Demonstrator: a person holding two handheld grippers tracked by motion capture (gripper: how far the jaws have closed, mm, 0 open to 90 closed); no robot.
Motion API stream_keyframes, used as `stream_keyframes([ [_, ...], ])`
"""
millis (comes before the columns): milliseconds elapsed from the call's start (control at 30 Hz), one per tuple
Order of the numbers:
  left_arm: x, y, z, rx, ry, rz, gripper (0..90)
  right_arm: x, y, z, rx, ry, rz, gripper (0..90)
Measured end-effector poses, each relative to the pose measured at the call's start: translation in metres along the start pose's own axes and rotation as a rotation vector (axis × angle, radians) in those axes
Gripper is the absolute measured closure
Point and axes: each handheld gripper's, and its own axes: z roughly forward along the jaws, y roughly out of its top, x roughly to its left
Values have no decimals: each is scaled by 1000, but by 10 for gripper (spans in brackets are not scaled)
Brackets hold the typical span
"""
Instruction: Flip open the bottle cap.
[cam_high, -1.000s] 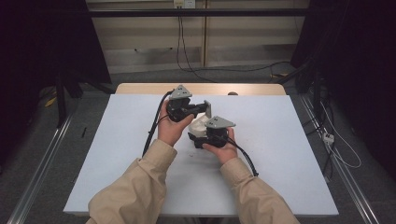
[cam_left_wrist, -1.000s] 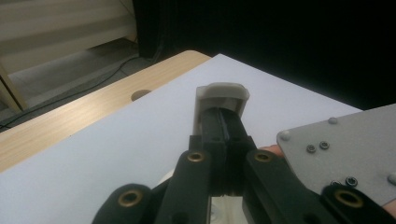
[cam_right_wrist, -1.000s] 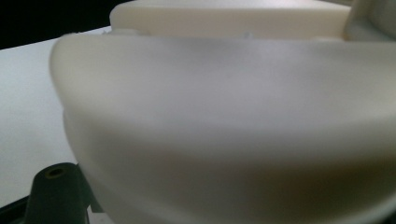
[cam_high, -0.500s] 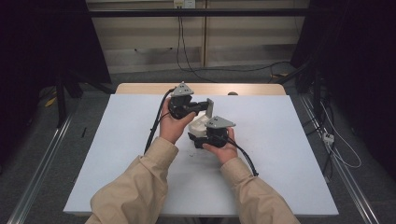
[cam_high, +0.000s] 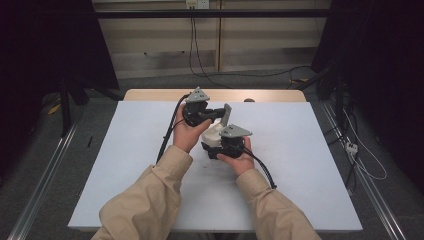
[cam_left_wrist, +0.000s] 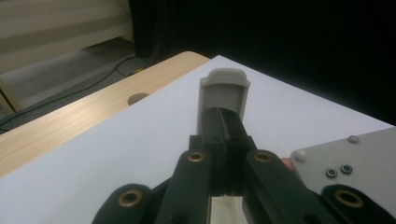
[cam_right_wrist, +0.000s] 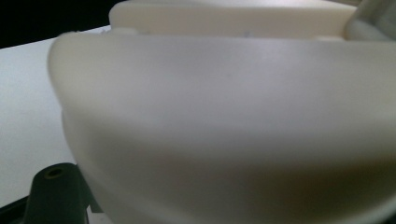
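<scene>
Counter (cam_high: 300, 150) centre: left gripper (cam_high: 223, 114) clamped on the grey flap (cam_high: 227, 114) of a white container (cam_high: 214, 134); right gripper (cam_high: 216, 148), at 6 o'clock, presses against it, jaw state indiscernible.

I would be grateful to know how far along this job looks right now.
Done: the left gripper is shut on the grey flap, which stands raised. In hand: the right gripper is pressed against the white container; its grip is hidden. What is left cannot be judged.
</scene>
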Motion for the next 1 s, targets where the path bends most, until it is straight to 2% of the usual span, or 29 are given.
stream_keyframes([
  [1000,3,-1,10,4,-16,-7,900,0,0,0,2,0,-1,187],
])
